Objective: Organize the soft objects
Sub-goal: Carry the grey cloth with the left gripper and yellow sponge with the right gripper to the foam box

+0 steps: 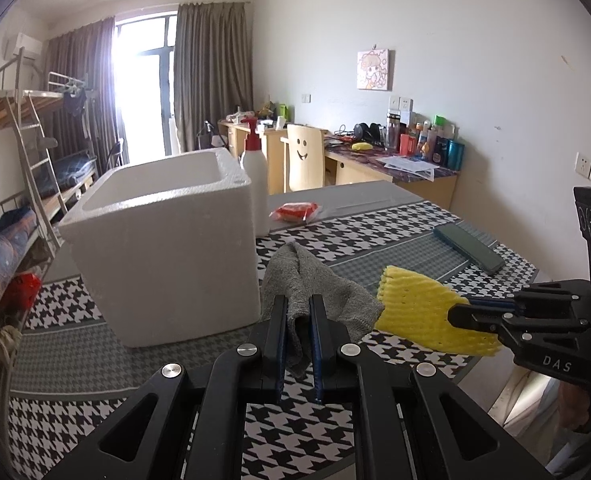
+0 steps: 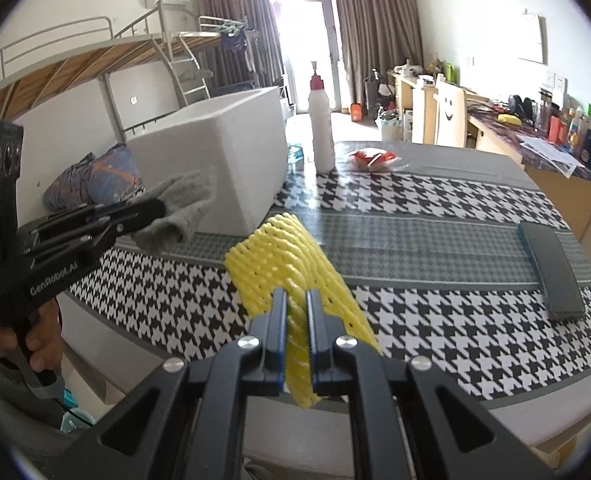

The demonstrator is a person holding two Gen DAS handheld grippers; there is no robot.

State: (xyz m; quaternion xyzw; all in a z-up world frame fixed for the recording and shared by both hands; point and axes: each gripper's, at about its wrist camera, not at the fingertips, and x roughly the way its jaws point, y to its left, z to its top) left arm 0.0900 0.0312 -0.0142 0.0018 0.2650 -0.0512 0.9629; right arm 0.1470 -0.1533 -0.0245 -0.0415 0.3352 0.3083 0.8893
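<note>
My left gripper (image 1: 298,300) is shut on a grey cloth (image 1: 295,280) and holds it above the table, just right of the white foam box (image 1: 159,240). It also shows in the right wrist view (image 2: 157,208), with the grey cloth (image 2: 183,204) against the foam box (image 2: 231,152). My right gripper (image 2: 295,294) is shut on a yellow foam net (image 2: 287,264) and holds it above the table. In the left wrist view the right gripper (image 1: 455,314) and the yellow foam net (image 1: 419,308) are to the right of the cloth.
On the houndstooth tablecloth (image 2: 435,208) stand a white bottle with a red pump (image 2: 321,128), a red packet (image 2: 373,158) and a dark flat sponge (image 2: 551,270). A bunk bed (image 1: 23,152) is at the left, a cluttered desk (image 1: 395,160) along the right wall.
</note>
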